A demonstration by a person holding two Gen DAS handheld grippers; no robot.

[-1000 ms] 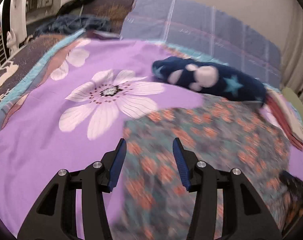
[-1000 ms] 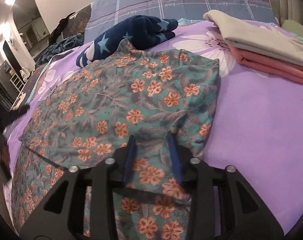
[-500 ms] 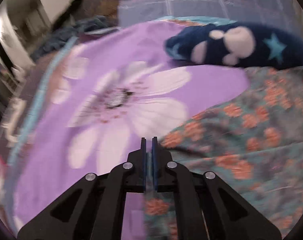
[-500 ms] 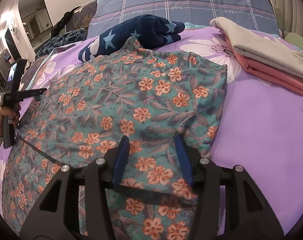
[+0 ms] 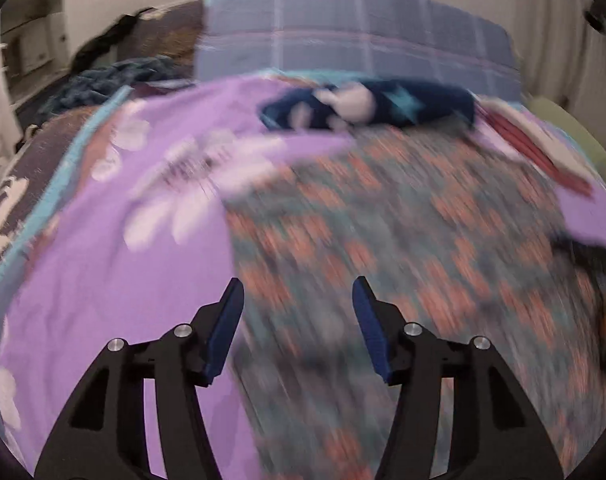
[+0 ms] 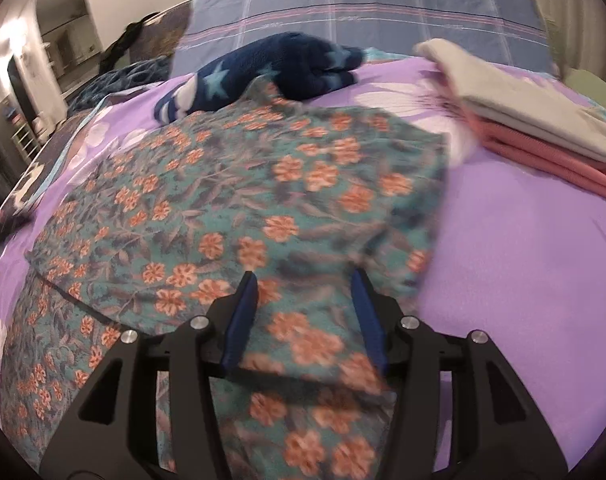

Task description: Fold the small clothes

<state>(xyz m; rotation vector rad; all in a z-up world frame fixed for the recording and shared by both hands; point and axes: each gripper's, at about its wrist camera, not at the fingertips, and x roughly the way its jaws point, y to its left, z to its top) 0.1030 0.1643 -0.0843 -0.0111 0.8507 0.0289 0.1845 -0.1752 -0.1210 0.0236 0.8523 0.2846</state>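
Cloth with orange flowers on teal, the garment [image 6: 239, 216], lies spread over the middle of the bed [image 6: 523, 264], on its purple flowered sheet. In the left wrist view the picture is badly smeared; the left claw [image 5: 297, 300] hangs over the garment's left edge, its jaws opening, blue pads apart with nothing pinched between them, the cloth lying below. In the right wrist view the right claw [image 6: 303, 292] sits at the garment's near right part, its jaws closing, and a raised fold of the flowered cloth stands between the two pads; the blur there leaves it unclear whether the pads press on it, so I cannot tell if it is gripped. At the garment's far edge, touching it, lies a dark blue fleece [image 6: 287, 68] with pale stars. On the right of the bed, apart from the garment, is a folded stack [image 6: 543, 140], cream pieces on top of pink ones. A grey-blue checked pillow [image 6: 383, 8] stands along the far end of the bed.
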